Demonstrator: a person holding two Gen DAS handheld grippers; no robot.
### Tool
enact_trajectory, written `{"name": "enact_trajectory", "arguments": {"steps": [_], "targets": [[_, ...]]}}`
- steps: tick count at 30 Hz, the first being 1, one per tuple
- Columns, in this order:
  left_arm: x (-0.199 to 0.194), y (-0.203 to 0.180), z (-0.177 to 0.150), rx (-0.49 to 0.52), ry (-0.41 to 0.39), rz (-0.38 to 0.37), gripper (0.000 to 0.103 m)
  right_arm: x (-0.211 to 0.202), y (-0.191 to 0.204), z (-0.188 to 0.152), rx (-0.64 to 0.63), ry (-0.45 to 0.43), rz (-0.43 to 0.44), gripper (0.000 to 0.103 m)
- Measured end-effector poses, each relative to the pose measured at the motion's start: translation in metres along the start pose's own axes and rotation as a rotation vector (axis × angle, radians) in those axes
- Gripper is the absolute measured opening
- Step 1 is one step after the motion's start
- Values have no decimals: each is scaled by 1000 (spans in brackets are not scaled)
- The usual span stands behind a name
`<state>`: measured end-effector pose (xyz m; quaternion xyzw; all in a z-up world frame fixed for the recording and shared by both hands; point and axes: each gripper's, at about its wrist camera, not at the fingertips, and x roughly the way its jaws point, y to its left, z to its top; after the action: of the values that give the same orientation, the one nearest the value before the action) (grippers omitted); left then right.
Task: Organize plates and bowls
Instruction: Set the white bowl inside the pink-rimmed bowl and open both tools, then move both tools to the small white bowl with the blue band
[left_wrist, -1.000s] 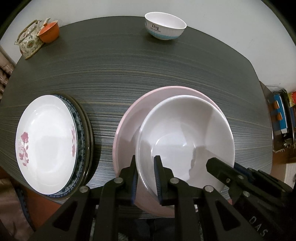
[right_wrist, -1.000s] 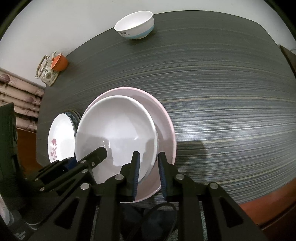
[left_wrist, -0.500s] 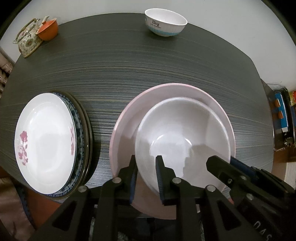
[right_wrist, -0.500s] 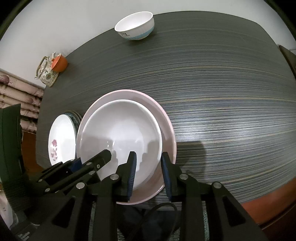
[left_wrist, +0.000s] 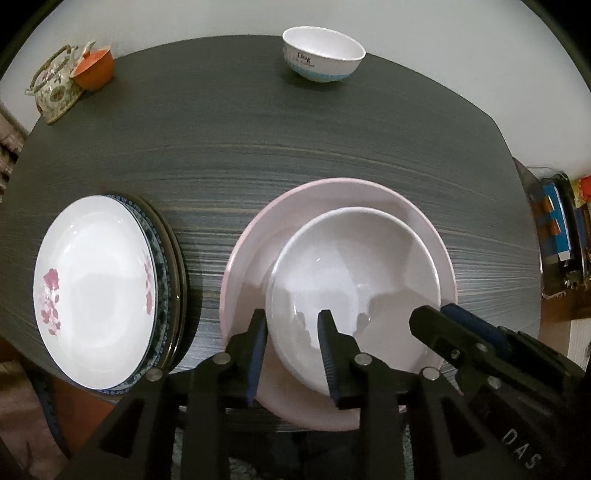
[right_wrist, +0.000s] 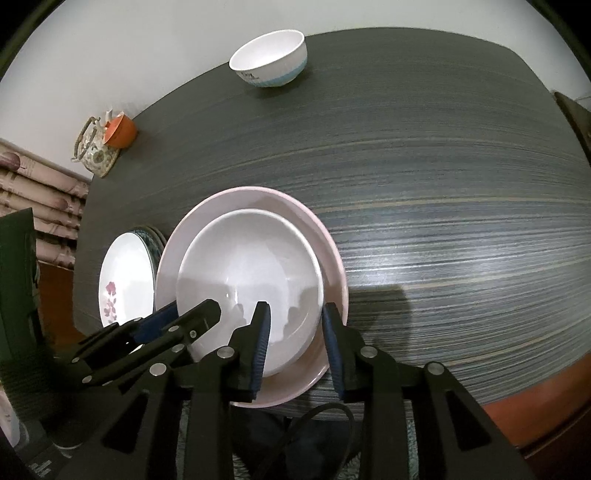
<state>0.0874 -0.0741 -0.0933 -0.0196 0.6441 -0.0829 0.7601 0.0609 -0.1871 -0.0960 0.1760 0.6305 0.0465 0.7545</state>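
Observation:
A large white bowl (left_wrist: 354, 280) sits inside a wider pink plate (left_wrist: 332, 199) on the dark table (left_wrist: 258, 140). My left gripper (left_wrist: 293, 354) straddles the bowl's near-left rim. Its jaws are opening, with the rim between them and the pads off it. In the right wrist view, the same bowl (right_wrist: 247, 266) rests in the pink plate (right_wrist: 258, 195). My right gripper (right_wrist: 295, 343) straddles its near-right rim, with a gap on both sides of the rim. A small white bowl with a blue band (left_wrist: 321, 55) stands at the far edge.
A stack of plates (left_wrist: 96, 288), white with pink flowers on top, lies left of the pink plate near the table's edge. A floral teapot (left_wrist: 55, 88) and an orange cup (left_wrist: 94, 70) stand at the far left corner. Bare tabletop (right_wrist: 461, 221) stretches to the right.
The white bowl has settled lower and more centred in the pink plate. Both grippers' jaws have spread apart and come off its rim.

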Motion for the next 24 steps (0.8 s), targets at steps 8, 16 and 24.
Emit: {"name": "enact_trajectory", "arguments": {"steps": [8, 16, 24], "targets": [[-17, -2, -1, 42, -65, 8, 38, -13, -2, 1, -4, -43, 3, 31], [-36, -4, -4, 89, -158, 33, 38, -25, -14, 4, -10, -96, -3, 32], [-42, -5, 1, 94, -198, 67, 38, -36, -26, 13, 9, -140, -15, 32]]}}
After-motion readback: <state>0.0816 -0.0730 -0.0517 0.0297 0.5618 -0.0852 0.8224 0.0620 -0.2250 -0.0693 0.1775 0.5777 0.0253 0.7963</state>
